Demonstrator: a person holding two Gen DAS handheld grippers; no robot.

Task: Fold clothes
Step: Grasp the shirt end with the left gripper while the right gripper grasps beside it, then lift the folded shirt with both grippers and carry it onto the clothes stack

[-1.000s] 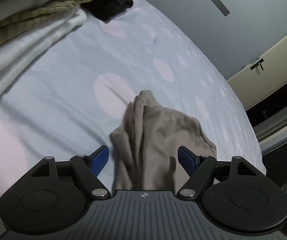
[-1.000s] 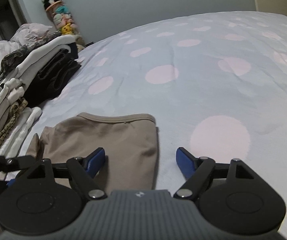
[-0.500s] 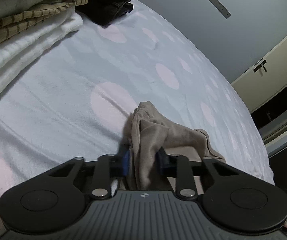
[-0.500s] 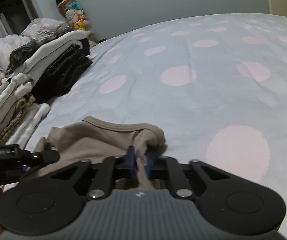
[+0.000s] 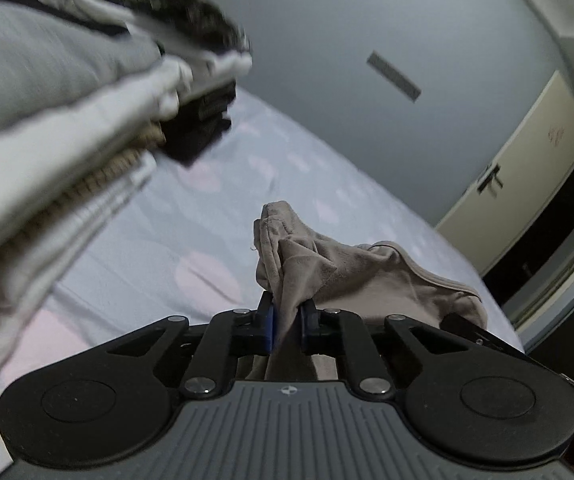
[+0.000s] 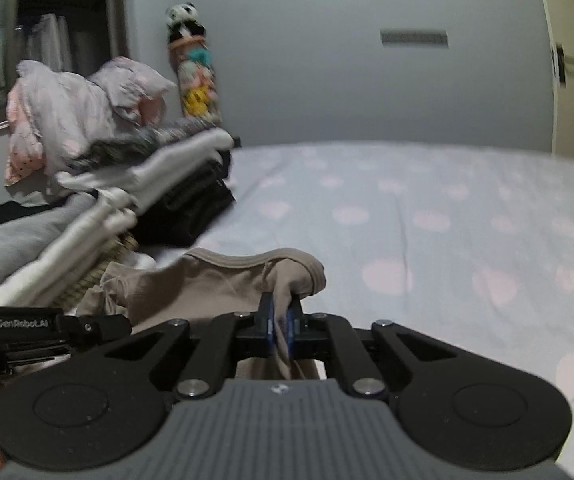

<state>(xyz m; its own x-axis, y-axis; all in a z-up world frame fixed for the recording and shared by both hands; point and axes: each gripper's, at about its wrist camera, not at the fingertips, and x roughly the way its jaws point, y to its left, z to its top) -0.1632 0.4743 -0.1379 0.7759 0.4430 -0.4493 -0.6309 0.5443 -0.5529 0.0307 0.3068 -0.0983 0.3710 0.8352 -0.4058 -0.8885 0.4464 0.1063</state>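
A beige garment [image 5: 367, 276] hangs lifted off the pale blue bed sheet [image 5: 159, 224], stretched between both grippers. My left gripper [image 5: 287, 314] has a bunched fold of it between its blue pads, and its jaws are still closing on it. In the right wrist view the beige garment [image 6: 215, 280] shows its banded edge on top, and my right gripper [image 6: 281, 314] is shut on the corner under that edge. The left gripper's black body [image 6: 47, 332] shows at the lower left of that view.
A tall pile of folded clothes [image 5: 47, 140] [image 6: 107, 220] stands close on the left, with dark items at its far end. Stuffed toys [image 6: 193, 68] lean on the grey wall. A cream door [image 5: 527, 168] is beyond the bed's right side. Dotted sheet [image 6: 427, 216] spreads to the right.
Both grippers closed on the beige garment and lifted it off the sheet. The views tilted up, so the clothes pile and the wall now fill more of the picture.
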